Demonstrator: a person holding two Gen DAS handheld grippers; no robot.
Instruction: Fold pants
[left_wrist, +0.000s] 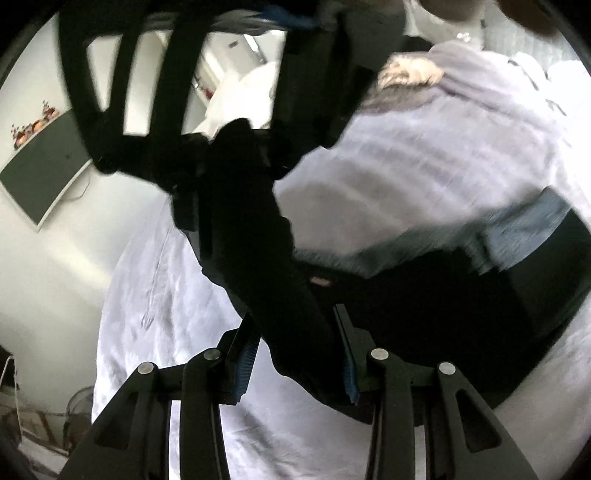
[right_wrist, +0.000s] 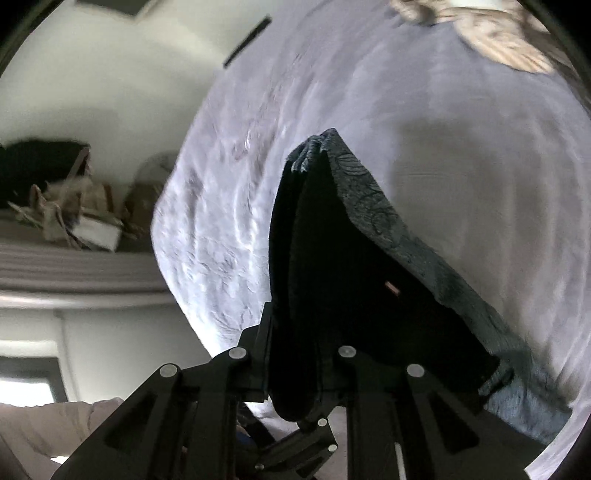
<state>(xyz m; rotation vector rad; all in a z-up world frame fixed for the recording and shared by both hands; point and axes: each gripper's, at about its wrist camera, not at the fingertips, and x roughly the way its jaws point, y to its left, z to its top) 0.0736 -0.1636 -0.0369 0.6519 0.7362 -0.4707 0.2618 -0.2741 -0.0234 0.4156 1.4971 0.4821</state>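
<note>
**Between both sets of jaws: the dark pants, lifted over the bed**

Through the left wrist camera, I see my left gripper (left_wrist: 299, 363) closed on a thick fold of the black pants (left_wrist: 424, 306). The fabric runs up between the two blue-edged pads (left_wrist: 245, 363) and fills the gap, so the jaws stand narrow, pressed against cloth on both sides. From there the pants stretch away to the upper left, where my right gripper (left_wrist: 207, 173) shows as a dark, blurred frame holding the far end. Beyond lies the pale lavender bedspread (left_wrist: 159, 295), with a framed dark board (left_wrist: 48, 173) on the white wall.

Over at the right wrist camera, my right gripper (right_wrist: 295, 369) also grips the pants (right_wrist: 369, 280). Layered black cloth sits between the fingers and hangs forward, its grey patterned inner side (right_wrist: 373, 199) turned outward along the right edge. The jaws are narrow around the bunched layers. Behind it spreads the bedspread (right_wrist: 461, 147), and a cluttered shelf (right_wrist: 74, 214) stands at the left.
</note>
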